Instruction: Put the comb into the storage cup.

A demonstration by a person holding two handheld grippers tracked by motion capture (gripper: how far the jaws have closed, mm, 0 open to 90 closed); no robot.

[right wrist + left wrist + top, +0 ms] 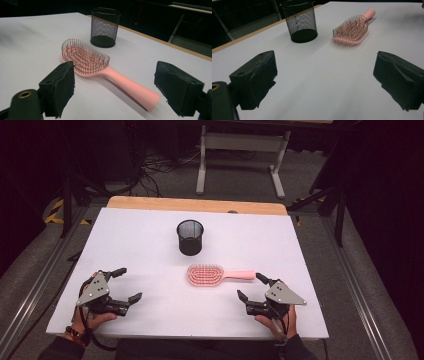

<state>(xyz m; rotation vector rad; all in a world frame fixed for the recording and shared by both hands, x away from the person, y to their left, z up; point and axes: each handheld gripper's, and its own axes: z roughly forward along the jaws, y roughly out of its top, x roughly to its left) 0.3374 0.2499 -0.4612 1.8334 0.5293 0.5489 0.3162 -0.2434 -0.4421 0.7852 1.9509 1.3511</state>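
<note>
Both grippers sit low at the near edge of the white tabletop (150,235), one on each side. The left gripper (126,283) is at the near left, its jaws spread wide with nothing but bare tabletop between them. Over on the near right, the right gripper (251,286) also has its jaws wide apart, empty, gripping nothing.

The pink hairbrush (212,274) lies flat at the middle of the tabletop, bristles up, its head to the left and its handle pointing right. The handle's end sits just beside the far jaw of the right gripper, close but apart from it. In the right gripper view the hairbrush (100,70) lies just ahead of the jaws, with the handle tip running into the gap between them, no pad touching it.

Farther back stands the black mesh cup (190,237), upright, beyond the brush head and apart from it. In the left gripper view the mesh cup (300,21) and the hairbrush (352,30) both lie well ahead of the open jaws.
</note>
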